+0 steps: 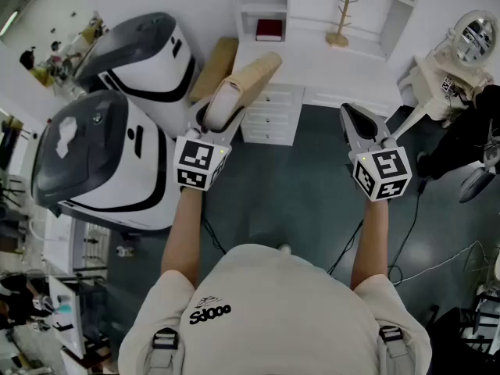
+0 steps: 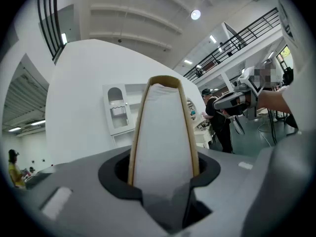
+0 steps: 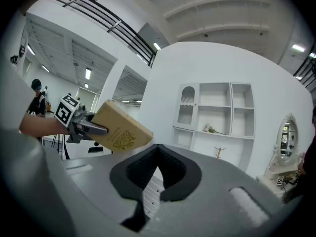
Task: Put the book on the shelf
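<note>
Left gripper (image 1: pixel 231 96) is clamped on a tan hardcover book (image 1: pixel 254 73), held in the air just in front of the white shelf unit (image 1: pixel 312 6) and above its drawer base (image 1: pixel 269 116). The book is not on any shelf.

- Head view: the book is seen tilted up and to the right out of the jaws. Only here are a dark red book (image 1: pixel 269 29) in a shelf compartment, a small wooden stand (image 1: pixel 341 22) on the counter and two large white-and-black machines (image 1: pixel 101 155) at the left picked up together.
- Left gripper view: the book's (image 2: pixel 164 132) pale page edge is faced straight on, a tan cover at each side, pads pressed on both covers. Its cover print is not shown. The shelf unit (image 2: pixel 121 112) is partly blocked behind it.
- Right gripper view: the cover ornament on the book (image 3: pixel 121 132) is visible here only, and the left gripper (image 3: pixel 91 128) is seen from the side gripping the book's lower end. An oval mirror (image 3: pixel 286 137) is seen to the right of the shelf unit (image 3: pixel 217 112).

Right gripper (image 1: pixel 353 118) is held level, well apart from the book; its jaws are closed tip to tip with nothing between them.
</note>
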A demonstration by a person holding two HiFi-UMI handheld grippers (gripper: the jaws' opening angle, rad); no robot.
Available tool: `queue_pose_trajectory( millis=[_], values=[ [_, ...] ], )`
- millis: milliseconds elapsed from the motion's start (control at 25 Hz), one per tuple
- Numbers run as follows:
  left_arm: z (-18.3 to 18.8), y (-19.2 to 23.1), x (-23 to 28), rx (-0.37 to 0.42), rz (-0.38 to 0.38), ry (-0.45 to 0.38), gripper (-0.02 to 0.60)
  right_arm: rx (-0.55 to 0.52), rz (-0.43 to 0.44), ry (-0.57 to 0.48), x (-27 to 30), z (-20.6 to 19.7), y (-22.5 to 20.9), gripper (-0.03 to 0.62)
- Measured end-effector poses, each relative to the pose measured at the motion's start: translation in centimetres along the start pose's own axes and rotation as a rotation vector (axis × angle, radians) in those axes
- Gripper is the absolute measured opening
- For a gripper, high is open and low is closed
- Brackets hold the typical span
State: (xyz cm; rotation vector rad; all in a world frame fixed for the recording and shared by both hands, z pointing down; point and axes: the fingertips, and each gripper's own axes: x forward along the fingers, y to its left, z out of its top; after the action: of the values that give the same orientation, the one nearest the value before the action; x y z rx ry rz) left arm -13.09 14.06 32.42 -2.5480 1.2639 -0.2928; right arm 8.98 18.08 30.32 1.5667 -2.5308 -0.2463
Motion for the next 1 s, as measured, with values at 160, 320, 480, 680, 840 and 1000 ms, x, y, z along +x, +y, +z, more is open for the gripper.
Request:
queue_pose_trajectory(
  millis=[160, 320, 480, 680, 840, 1000],
  values=[
    [0.1, -0.8, 1.3, 0.003, -0.002, 0.001, 0.238, -0.004, 0.000, 0.001, 0.1, -0.5, -1.4, 0.000],
    [0.4, -1.5, 2.7, 0.003, -0.002, 0.002, 0.238, 0.009, -0.014, -0.018, 0.2, -0.5, -3.1, 0.002],
    [0.7, -2.2, 3.9, -0.003, 0.010, 0.002, 0.238, 0.064, -0.017, -0.079, -0.1, -0.1, -5.1, 0.002],
    [0.8, -3.7, 4.8, 0.003, 0.035, 0.022, 0.238, 0.084, 0.000, -0.075, -0.4, -1.3, -7.1, 0.002],
    [0.1, -4.2, 5.1, -0.002, 0.056, 0.056, 0.238, 0.078, 0.067, -0.058, 0.0, -2.5, -7.0, 0.002],
    [-0.3, -4.4, 5.9, -0.012, 0.057, 0.071, 0.238, 0.075, 0.096, -0.044, 0.4, -3.6, -7.3, 0.002]
  ],
)
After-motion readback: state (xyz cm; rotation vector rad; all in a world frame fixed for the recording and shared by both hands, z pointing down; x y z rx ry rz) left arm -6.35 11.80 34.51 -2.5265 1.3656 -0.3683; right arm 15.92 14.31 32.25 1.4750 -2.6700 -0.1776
